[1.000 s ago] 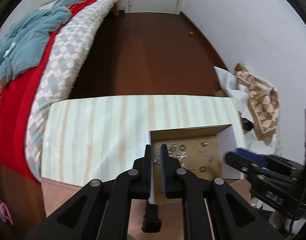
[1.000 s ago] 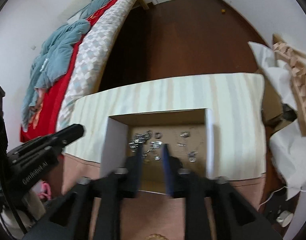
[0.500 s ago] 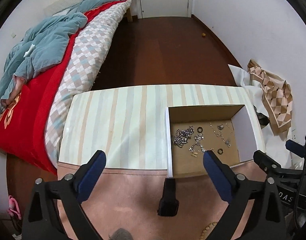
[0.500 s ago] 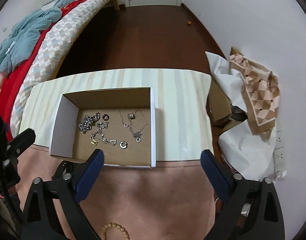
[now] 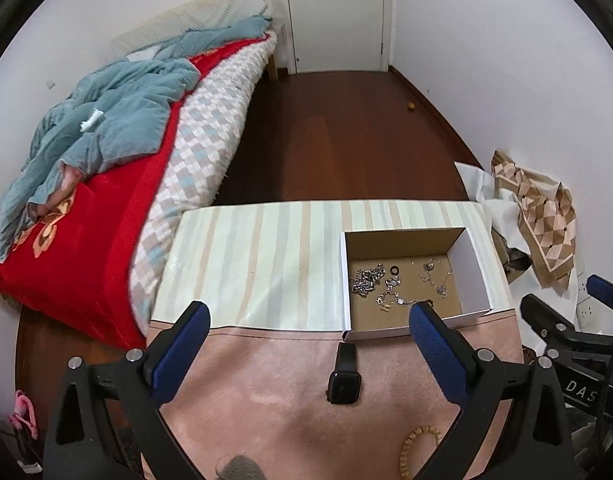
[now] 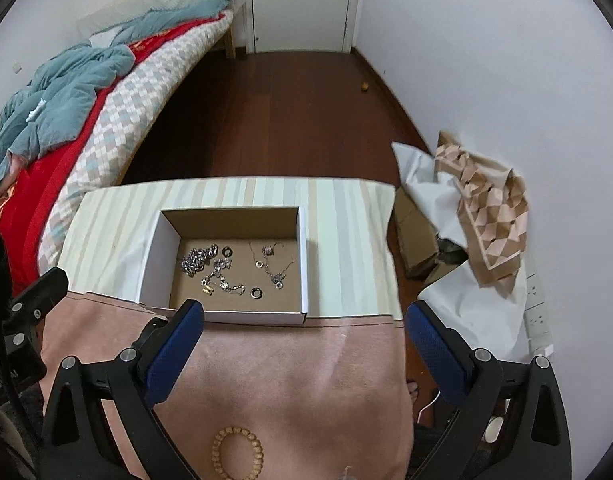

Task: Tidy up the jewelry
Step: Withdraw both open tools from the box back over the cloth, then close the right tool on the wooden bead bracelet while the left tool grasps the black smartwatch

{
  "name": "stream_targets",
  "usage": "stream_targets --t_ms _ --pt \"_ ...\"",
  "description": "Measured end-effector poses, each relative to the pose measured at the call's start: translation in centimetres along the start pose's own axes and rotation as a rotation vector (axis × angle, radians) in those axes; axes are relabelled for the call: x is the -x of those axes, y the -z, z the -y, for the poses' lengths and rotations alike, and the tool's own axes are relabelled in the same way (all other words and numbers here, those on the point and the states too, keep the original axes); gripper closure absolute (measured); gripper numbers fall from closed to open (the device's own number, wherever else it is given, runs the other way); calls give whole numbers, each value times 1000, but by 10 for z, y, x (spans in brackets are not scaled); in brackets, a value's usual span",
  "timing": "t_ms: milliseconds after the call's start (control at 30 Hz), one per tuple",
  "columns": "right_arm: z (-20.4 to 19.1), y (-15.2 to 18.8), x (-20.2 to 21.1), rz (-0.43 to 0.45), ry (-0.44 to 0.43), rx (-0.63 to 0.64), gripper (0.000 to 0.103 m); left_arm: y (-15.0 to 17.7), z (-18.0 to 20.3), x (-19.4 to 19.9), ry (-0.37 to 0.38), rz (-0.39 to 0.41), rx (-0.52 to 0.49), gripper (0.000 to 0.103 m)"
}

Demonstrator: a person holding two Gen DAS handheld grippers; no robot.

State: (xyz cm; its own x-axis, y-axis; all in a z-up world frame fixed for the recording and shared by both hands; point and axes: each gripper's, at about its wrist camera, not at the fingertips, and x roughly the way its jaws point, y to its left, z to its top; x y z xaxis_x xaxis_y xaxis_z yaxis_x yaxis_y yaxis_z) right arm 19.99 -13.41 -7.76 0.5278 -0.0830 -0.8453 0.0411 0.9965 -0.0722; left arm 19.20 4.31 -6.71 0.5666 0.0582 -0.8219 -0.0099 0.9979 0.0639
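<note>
An open white cardboard box (image 5: 472,276) (image 6: 158,264) stands on the low table where striped cloth meets pink cloth. On its brown floor lie a silver chain (image 6: 198,260), a thin necklace (image 6: 274,268), a bracelet (image 6: 222,280) and dark rings (image 6: 256,292). A black smartwatch (image 5: 343,384) lies on the pink cloth just before the box. A wooden bead bracelet (image 6: 237,454) (image 5: 420,446) lies nearer to me. My left gripper (image 5: 306,314) is open and empty above the pink cloth. My right gripper (image 6: 304,312) is likewise open and empty, short of the box's near wall.
A bed with red and teal bedding (image 5: 106,152) runs along the left. Dark wooden floor (image 5: 330,140) leads to a white door (image 5: 334,12). Crumpled white paper and patterned cardboard (image 6: 482,208) lie by the right wall, with a power strip (image 6: 538,316) beside them.
Both grippers went from nearly shut over the box to wide open. Both drew back and up, bringing the pink cloth, the watch and the bead bracelet into view.
</note>
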Motion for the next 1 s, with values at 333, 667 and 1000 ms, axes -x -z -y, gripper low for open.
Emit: stream_targets --t_ms 333,667,1000 --pt "-1 11 61 97 -22 -28 1 12 -12 53 -12 88 23 1" --pt "-5 66 35 -24 -103 -56 1 54 -16 58 -107 64 21 1" --pt "-13 183 -74 -361 -187 -120 20 151 -23 -27 -164 -220 -17 1"
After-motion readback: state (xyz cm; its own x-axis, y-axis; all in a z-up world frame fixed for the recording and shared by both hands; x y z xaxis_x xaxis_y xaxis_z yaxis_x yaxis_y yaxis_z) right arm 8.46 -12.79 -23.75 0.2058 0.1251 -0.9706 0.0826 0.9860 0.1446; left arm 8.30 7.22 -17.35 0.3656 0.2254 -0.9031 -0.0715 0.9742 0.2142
